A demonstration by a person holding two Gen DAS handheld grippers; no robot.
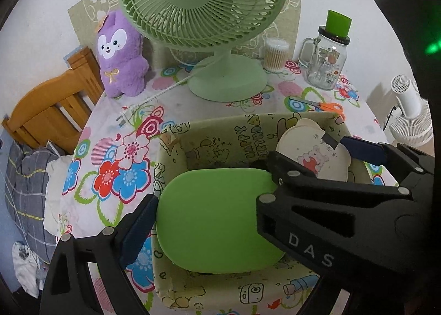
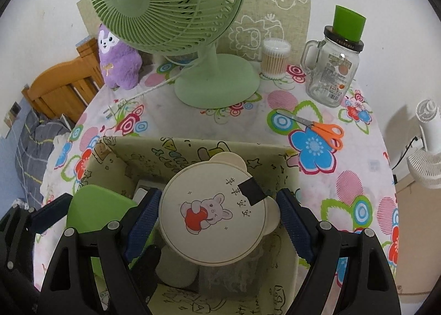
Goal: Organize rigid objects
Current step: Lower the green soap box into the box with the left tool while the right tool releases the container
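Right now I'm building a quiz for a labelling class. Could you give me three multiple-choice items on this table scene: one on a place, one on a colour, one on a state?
1. Where do the scissors lie?
A. on the tablecloth, right of the box
B. inside the box
C. on the chair

2. What colour is the cap on the glass jar?
A. orange
B. green
C. white

3. How does the round cream lid stand to the right gripper?
A. far outside the fingers
B. between the fingers, over the box
C. lying beside the desk fan

Answers: 1 A, their orange handles rest on the flowered cloth; 2 B, the jar's cap is bright green; 3 B, a blue pad stands at each side of the lid.
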